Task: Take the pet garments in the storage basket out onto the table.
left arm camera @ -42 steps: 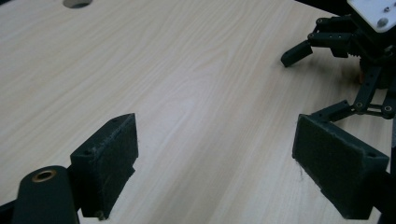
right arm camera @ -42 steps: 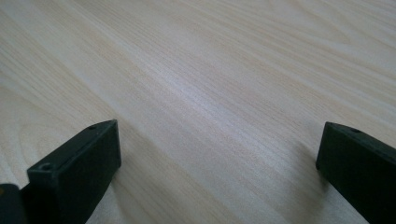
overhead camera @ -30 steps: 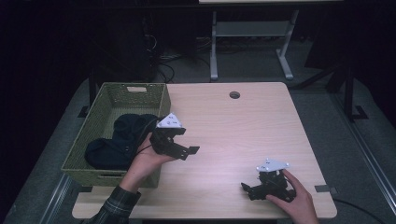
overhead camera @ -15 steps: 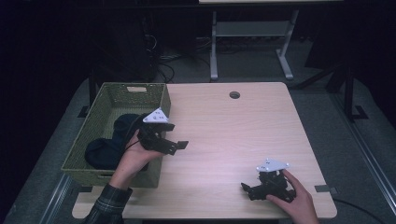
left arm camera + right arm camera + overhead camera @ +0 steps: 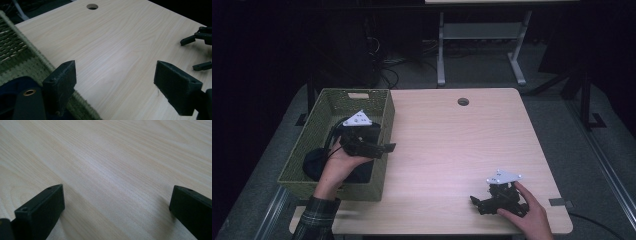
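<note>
Left gripper back above basket

A wide stretch of bare wooden table lies open between the two grippers, broken only by a small round hole near the far edge. The woven green basket walls off the table's left side; its right wall stands directly under the left gripper, and dark cloth fills its floor. The right gripper sits low near the front edge, jaws spread.

Green woven basket, dark navy cloth, pale wood-grain table.
</note>
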{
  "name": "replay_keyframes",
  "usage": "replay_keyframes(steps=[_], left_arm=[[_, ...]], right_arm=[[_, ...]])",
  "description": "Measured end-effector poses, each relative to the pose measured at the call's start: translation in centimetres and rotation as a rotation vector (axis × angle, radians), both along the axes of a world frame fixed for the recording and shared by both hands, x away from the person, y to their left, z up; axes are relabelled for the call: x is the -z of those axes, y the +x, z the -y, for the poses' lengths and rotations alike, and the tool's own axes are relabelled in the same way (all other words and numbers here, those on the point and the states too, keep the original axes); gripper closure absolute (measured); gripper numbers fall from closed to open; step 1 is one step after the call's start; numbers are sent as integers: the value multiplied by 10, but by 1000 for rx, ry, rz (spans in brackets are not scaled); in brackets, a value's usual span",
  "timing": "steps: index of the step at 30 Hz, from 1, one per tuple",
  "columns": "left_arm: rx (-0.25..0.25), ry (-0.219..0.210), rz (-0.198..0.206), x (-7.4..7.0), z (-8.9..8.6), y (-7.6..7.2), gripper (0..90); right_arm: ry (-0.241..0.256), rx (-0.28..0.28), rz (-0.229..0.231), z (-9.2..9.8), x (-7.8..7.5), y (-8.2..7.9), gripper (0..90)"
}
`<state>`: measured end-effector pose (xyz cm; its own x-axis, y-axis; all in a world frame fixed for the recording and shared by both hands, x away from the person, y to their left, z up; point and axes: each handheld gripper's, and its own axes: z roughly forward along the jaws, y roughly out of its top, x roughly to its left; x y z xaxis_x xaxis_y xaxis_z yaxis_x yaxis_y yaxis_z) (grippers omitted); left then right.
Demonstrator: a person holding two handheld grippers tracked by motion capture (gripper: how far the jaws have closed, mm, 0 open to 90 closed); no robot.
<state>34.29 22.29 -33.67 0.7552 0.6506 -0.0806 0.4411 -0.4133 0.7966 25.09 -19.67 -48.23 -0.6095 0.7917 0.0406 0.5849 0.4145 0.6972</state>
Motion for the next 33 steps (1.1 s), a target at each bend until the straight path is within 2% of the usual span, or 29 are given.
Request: replay_keyframes(steps=[15,22,23,27,33], left_arm=[[-92,15,1,-1,-40,7,221],[-124,8,-6,4,-52,10,226],[-130,27,-4,5,-56,11,226],[-140,22,-9,7,-61,12,227],[-170,44,-21,15,-75,16,227]], right_arm=[[0,1,-1,0,0,0,0],[1,1,-2,0,0,0,0],[0,1,-2,0,0,0,0],[0,0,-1,0,0,0,0],[0,0,-1,0,0,0,0]])
